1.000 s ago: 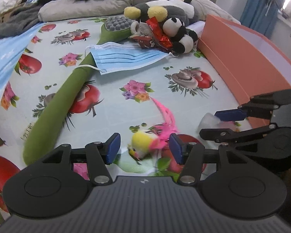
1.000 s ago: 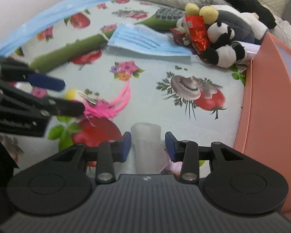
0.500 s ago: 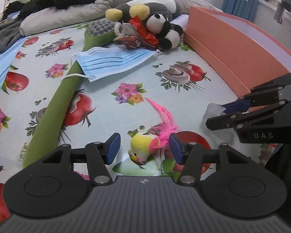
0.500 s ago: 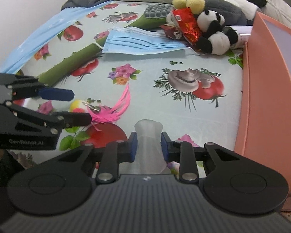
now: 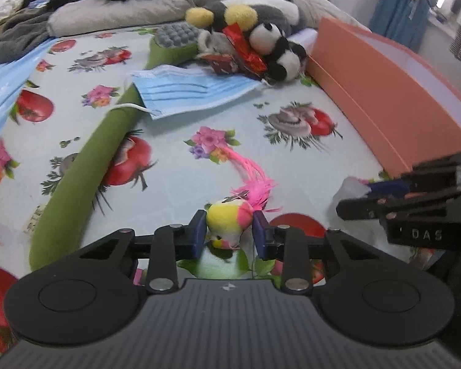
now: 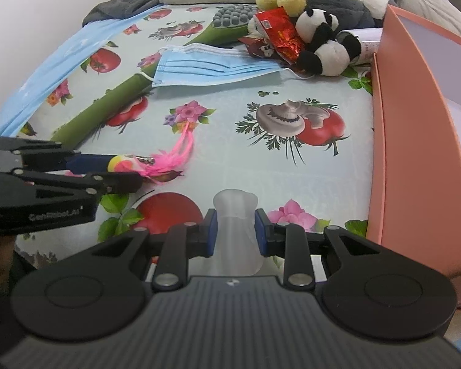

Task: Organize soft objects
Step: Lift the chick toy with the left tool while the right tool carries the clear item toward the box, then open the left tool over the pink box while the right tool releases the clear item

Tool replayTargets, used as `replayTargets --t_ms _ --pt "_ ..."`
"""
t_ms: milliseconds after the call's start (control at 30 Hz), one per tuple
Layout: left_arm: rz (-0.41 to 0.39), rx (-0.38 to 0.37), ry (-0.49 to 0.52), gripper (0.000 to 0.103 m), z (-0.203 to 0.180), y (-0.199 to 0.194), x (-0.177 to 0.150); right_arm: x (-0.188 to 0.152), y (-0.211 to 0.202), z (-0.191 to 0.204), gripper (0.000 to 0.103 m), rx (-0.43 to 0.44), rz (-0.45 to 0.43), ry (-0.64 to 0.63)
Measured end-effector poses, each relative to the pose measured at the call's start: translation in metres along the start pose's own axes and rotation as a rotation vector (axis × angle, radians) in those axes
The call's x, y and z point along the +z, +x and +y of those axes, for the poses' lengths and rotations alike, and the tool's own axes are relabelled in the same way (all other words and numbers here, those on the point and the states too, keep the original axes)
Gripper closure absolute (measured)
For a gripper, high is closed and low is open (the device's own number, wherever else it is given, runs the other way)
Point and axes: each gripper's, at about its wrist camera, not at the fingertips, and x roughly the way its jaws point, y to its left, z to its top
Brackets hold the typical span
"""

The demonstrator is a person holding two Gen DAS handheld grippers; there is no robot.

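My left gripper is shut on a small yellow-and-pink plush bird with pink tail feathers, low on the flowered bedsheet. My right gripper is shut on a soft translucent white piece near the bed's front edge. Each gripper shows in the other's view: the right gripper at the right, the left gripper at the left, still gripping the bird.
An orange box stands open along the right. A long green soft roll, a blue face mask, a panda plush and a red snack packet lie farther back, before pillows and dark clothes.
My left gripper has closed on the plush bird, which it only straddled before. My right gripper has closed on the white piece. Both cameras have shifted slightly.
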Motion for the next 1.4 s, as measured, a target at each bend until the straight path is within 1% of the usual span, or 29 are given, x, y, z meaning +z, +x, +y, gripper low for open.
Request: replayTargets --t_ms 133,200,333,433,533,767,833,1000,1167,1400 --pt "-0.005 0.036 -0.109 0.066 0.001 -0.010 0.004 0.001 -0.007 0.000 0.073 -0.001 -0.015 0.030" --pt "-0.019 0.047 -0.145 0.066 0.000 -0.018 0.005 0.001 -0.011 0.000 0.073 -0.010 -0.024 0.038" --pt "-0.041 0.043 -0.203 0.066 -0.002 -0.033 0.008 0.003 -0.022 0.002 0.073 -0.013 -0.053 0.057" --pt "-0.047 0.022 -0.236 0.066 -0.003 -0.044 0.010 0.005 -0.035 0.005 0.073 -0.014 -0.075 0.069" --pt "-0.056 0.028 -0.245 0.066 -0.008 -0.056 0.013 0.007 -0.049 0.006 0.073 -0.019 -0.099 0.076" --pt "-0.091 0.008 -0.279 0.066 -0.018 -0.085 0.015 0.011 -0.082 0.010 0.073 -0.033 -0.155 0.084" --pt "-0.097 0.008 -0.270 0.066 -0.025 -0.097 0.017 0.012 -0.091 0.010 0.073 -0.034 -0.171 0.089" --pt "-0.148 -0.009 -0.239 0.066 -0.046 -0.131 0.019 0.014 -0.124 0.013 0.073 -0.023 -0.232 0.110" --pt "-0.199 0.001 -0.223 0.066 -0.063 -0.160 0.019 0.009 -0.158 0.019 0.073 -0.023 -0.284 0.107" --pt "-0.220 -0.022 -0.231 0.066 -0.076 -0.189 0.011 0.000 -0.198 0.025 0.073 -0.039 -0.333 0.119"
